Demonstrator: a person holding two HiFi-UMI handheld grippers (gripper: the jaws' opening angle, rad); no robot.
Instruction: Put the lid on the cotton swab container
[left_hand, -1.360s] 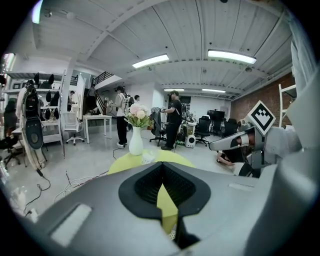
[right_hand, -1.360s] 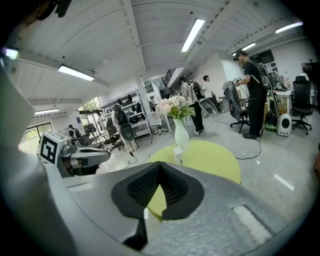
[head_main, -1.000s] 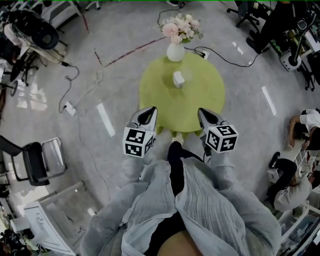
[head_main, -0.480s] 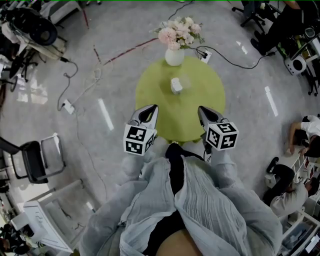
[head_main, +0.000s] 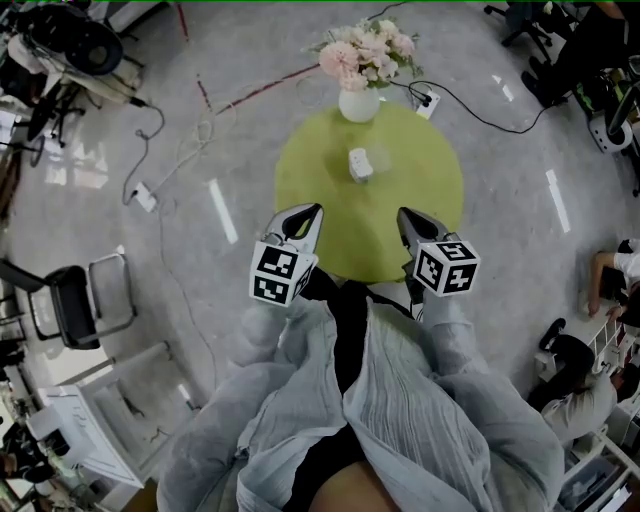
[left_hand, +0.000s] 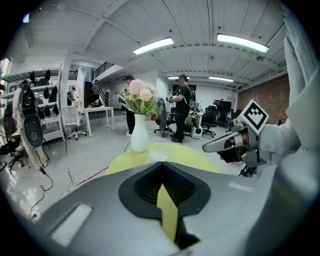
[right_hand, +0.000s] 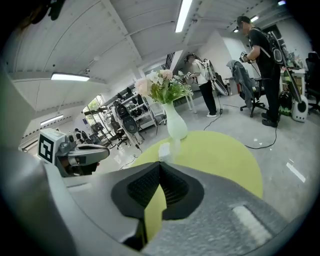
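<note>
Head view showed the left claw and right claw held over the near edge of the round green desk, both closed and empty; the cotton swab container stood near the vase, well apart from both

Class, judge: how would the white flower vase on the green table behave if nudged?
The white narrow-necked vase looks top-heavy under its broad pink bouquet, so probably tips easily. Its smooth glossy body suggests ceramic: likely slippery and breakable.
</note>
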